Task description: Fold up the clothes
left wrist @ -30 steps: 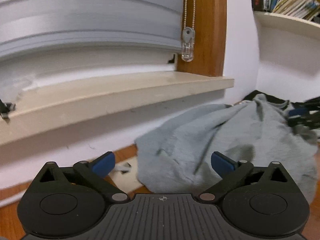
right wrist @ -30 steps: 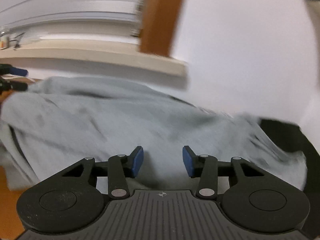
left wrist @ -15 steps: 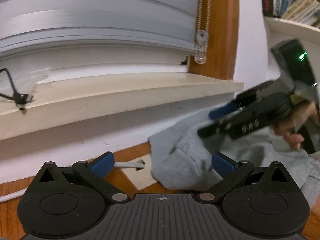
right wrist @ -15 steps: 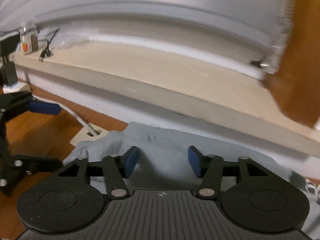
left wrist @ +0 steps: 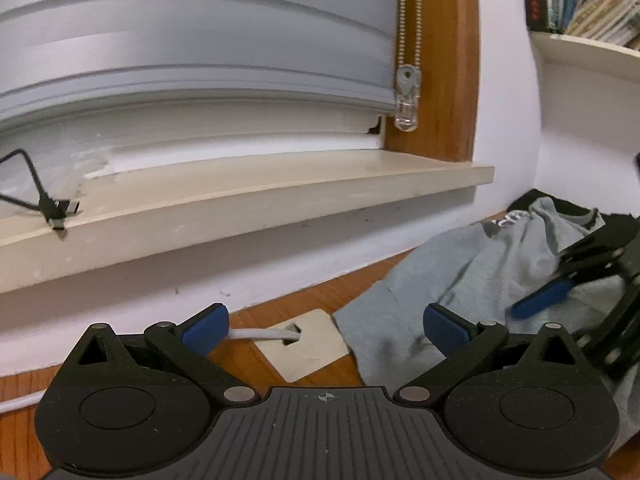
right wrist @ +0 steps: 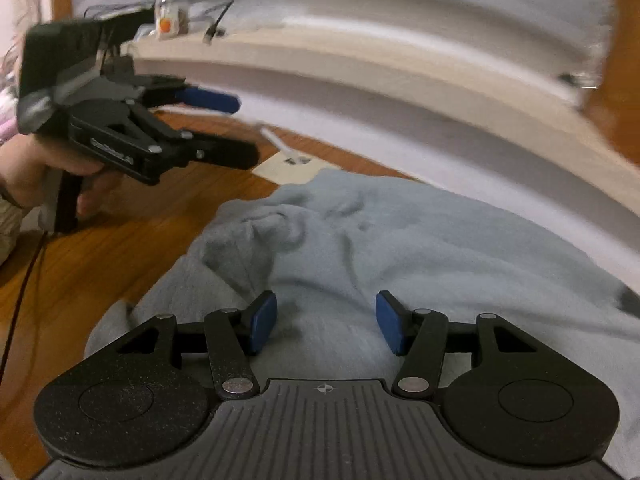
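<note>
A grey sweatshirt [right wrist: 400, 248] is seen crumpled on the counter below the windowsill [left wrist: 240, 200], both tools, left [left wrist: 326, 326] and right [right wrist: 326, 322], held open and empty; edges should be gripped cleanly.

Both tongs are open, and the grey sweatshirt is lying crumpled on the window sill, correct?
Not quite. The grey sweatshirt lies crumpled on the wooden floor below the window sill, not on it; the right wrist view shows this best. Both the left tongs and the right tongs are indeed open.
</note>
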Demonstrator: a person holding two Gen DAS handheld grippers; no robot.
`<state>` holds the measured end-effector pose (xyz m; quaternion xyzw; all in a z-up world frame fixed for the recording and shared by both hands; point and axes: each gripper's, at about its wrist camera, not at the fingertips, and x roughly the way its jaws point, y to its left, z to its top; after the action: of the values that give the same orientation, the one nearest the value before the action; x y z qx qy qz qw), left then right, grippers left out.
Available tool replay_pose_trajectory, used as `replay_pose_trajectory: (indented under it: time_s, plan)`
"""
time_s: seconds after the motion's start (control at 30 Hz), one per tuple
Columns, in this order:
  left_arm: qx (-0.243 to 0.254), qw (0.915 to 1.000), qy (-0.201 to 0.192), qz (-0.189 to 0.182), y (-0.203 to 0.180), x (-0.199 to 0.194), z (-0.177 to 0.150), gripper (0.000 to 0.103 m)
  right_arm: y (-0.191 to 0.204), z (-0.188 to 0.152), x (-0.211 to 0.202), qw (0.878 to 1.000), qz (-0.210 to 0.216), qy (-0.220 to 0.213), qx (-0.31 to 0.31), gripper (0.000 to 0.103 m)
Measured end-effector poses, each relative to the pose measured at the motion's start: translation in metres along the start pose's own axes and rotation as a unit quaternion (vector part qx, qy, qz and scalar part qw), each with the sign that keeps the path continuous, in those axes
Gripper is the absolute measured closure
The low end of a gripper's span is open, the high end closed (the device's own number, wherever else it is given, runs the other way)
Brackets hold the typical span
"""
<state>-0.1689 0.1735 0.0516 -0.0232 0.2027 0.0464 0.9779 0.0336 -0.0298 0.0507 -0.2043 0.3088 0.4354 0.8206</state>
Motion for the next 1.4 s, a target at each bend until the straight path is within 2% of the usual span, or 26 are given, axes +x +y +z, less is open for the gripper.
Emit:
replay_pose_trajectory:
  time_s: [0.37,0.6,0.73,0.87,0.93,1.03,1.07,1.1,1.17,1.23,1.4]
  plan:
    - [0.027,0.9989,-0.012,-0.036,-0.027,-0.008,0.003,0.000,0.001,-0.038,-0.068,0.999,-0.041,0.016,-0.006,0.043]
    - [0.041,0.9983,-0.019,-0.038,-0.036,-0.011,0.003,0.000,0.002,-0.058,-0.102,0.998,-0.055,0.027,-0.016,0.042]
    - [0.043,0.9982,-0.024,-0.033,-0.037,-0.013,0.003,0.000,0.016,-0.058,-0.105,0.999,-0.023,0.017,-0.035,0.037]
    - [0.044,0.9983,-0.021,-0.031,-0.037,-0.012,0.003,0.000,0.027,-0.056,-0.090,0.998,-0.033,0.018,-0.059,0.038]
    - [0.048,0.9982,-0.020,-0.031,-0.038,-0.011,0.003,0.000,0.023,-0.053,-0.085,0.998,-0.031,0.013,-0.046,0.039]
    - [0.052,0.9980,-0.018,-0.031,-0.040,-0.011,0.002,0.000,0.016,-0.048,-0.084,0.999,-0.023,0.006,-0.030,0.056]
    - [0.055,0.9979,-0.016,-0.031,-0.040,-0.010,0.003,0.000,0.014,-0.047,-0.084,0.999,-0.020,0.002,-0.026,0.063]
    - [0.057,0.9978,-0.015,-0.030,-0.041,-0.010,0.003,0.000,0.013,-0.045,-0.085,1.000,-0.017,-0.003,-0.025,0.078]
    - [0.062,0.9976,-0.014,-0.029,-0.042,-0.009,0.002,0.000,0.014,-0.043,-0.090,0.999,-0.017,-0.021,-0.030,0.093]
    - [0.062,0.9975,-0.014,-0.029,-0.042,-0.010,0.003,0.000,0.013,-0.039,-0.095,0.999,-0.021,-0.038,-0.025,0.099]
    - [0.061,0.9976,-0.013,-0.028,-0.042,-0.010,0.004,0.000,-0.002,-0.019,-0.116,0.996,-0.051,-0.078,-0.016,0.100]
